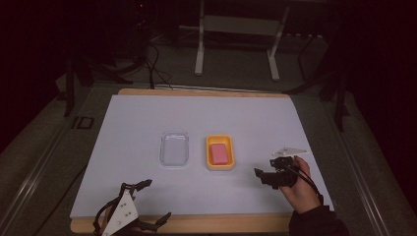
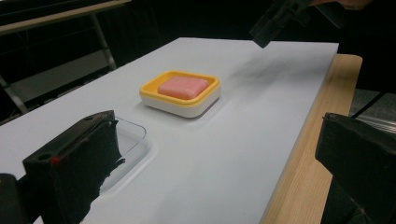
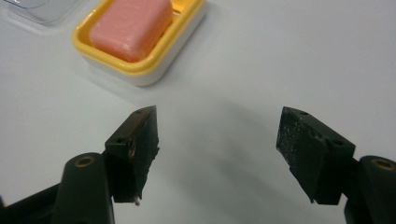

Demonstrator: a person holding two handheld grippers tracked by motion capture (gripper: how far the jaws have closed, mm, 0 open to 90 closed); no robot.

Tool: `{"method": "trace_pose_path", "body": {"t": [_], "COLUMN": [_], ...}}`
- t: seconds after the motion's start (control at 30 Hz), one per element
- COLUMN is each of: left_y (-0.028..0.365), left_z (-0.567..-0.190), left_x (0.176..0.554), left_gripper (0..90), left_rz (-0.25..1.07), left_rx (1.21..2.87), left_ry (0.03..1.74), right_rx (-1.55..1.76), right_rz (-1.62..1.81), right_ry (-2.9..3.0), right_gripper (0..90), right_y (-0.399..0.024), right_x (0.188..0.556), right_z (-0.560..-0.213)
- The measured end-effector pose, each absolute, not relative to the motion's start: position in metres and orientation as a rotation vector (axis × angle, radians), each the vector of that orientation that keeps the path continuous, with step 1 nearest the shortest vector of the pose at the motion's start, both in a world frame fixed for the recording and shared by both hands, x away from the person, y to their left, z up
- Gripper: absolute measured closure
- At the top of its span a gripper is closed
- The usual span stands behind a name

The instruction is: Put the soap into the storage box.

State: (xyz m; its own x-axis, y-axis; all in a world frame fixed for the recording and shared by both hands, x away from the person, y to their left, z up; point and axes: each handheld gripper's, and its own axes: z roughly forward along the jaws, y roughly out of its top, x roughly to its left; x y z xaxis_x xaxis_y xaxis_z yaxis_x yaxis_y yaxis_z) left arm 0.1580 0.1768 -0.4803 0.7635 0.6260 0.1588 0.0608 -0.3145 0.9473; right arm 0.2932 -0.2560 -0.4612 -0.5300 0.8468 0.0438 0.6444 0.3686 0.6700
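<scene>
Soap, pink and block-shaped, lies in a yellow dish near the middle of the white sheet that covers the desk in the high view. A clear tray stands just beside the dish, on its left. The right gripper is to the right of the dish and a little nearer to the person, apart from it, and it points toward the dish. The left gripper rests at the near edge of the desk, well apart from the soap, with its jaws spread and nothing between them.

In the left gripper view the two black jaws stand wide at the bottom corners. The yellow dish with the soap is farther off, the clear tray is closer, partly behind one jaw, and the right gripper hangs above the sheet at the top.

In the right gripper view the jaws are spread and hold nothing; only the white sheet is between them. The soap in its dish lies ahead and to the upper left, not yet between the pads.

I judge that the step in hand is the approach to the soap. The next move needs the right gripper to go forward over the dish, to have the jaws wide enough for the block, and then to come down around it
</scene>
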Motion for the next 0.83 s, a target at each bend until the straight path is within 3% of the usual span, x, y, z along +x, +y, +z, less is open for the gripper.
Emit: {"method": "trace_pose_path", "body": {"t": [0.83], "left_y": [0.176], "left_z": [-0.481], "left_x": [0.159], "left_gripper": [0.5], "left_rz": [0.619], "left_rx": [1.825], "left_ry": [0.531], "right_rx": [1.318], "right_rz": [0.938], "right_ry": [2.281], "right_gripper": [28.5], "right_y": [-0.276], "right_x": [0.277], "right_z": [-0.482]}}
